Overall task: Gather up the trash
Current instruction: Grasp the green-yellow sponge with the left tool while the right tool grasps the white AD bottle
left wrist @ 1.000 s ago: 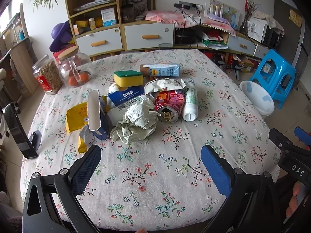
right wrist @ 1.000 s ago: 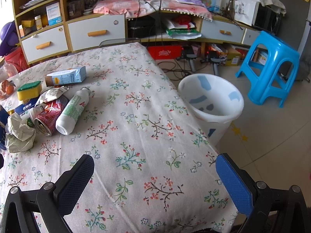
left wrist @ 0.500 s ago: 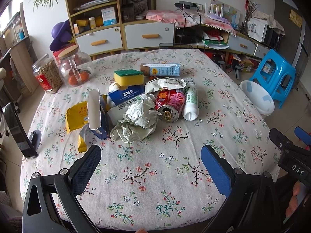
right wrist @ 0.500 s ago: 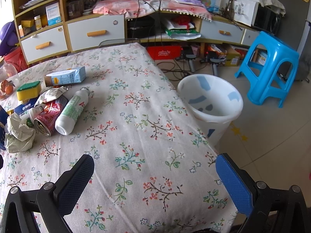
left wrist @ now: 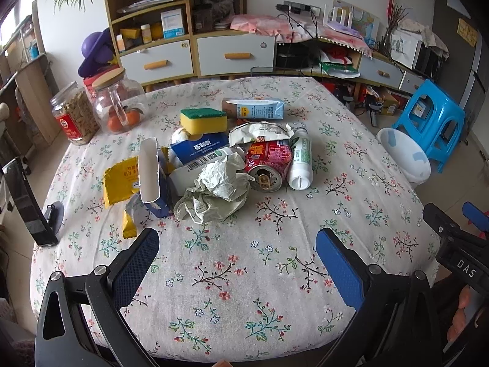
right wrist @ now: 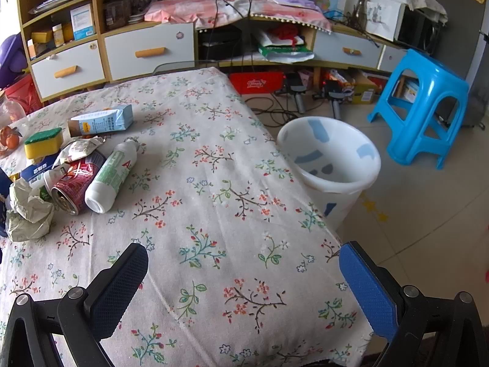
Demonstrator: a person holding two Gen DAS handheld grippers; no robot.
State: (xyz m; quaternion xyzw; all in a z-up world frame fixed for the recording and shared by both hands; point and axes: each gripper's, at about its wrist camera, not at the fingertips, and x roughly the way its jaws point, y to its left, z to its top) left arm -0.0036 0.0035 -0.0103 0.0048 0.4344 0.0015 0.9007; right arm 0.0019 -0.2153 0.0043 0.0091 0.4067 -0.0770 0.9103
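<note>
Hovering above tablecloth [left wrist: 244,275], both fingers [left wrist: 136,260] spread empty.

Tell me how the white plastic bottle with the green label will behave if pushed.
The white plastic bottle with the green label lies on its side on the floral tablecloth, so it would probably roll. Likely light. The red drink can alongside may block it.

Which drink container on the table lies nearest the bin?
The white bottle with the green label, lying beside the red can, on its side toward the bin.

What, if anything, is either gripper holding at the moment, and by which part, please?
Nothing is held. The left gripper and the right gripper are both open over the bare tablecloth, short of the trash pile.
</note>
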